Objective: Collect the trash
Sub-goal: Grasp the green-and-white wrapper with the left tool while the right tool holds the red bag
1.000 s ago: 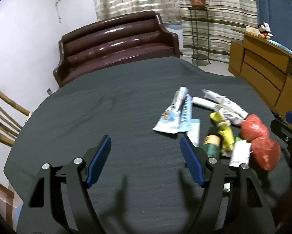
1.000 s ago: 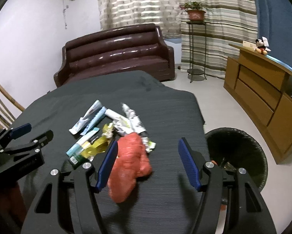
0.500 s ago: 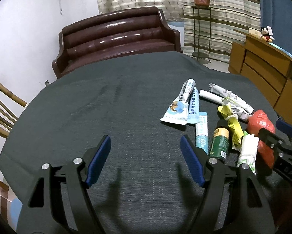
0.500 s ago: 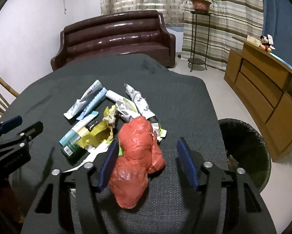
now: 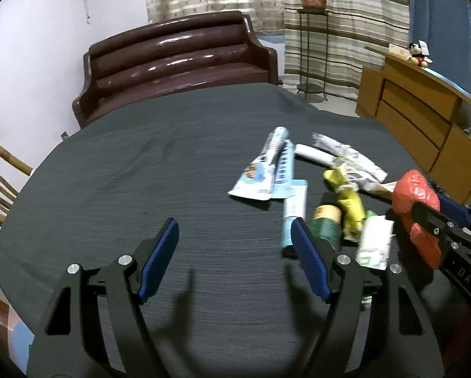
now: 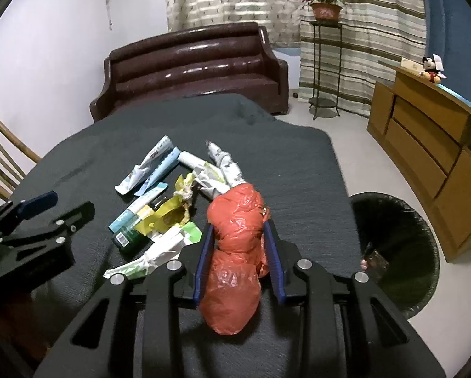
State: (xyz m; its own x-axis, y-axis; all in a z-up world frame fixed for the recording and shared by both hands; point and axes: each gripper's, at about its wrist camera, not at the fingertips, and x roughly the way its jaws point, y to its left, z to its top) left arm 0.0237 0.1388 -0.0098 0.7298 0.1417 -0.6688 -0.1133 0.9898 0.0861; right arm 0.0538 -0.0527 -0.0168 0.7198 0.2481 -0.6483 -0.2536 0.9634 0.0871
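Your right gripper (image 6: 239, 245) is clamped on the red plastic bag (image 6: 235, 252), which lies on the dark table (image 6: 298, 163) beside the trash pile, the black bin (image 6: 399, 252) to its right. Your left gripper (image 5: 234, 242) hangs wide open over bare cloth, left of the tubes (image 5: 267, 167).

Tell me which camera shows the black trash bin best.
The right wrist view: the black trash bin stands open on the floor beside the table, its rim visible. The left wrist view shows no bin at all.

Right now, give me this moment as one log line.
right tongs: shut on red plastic bag | left tongs: open, empty, over table | bin: right of table | other trash: on table
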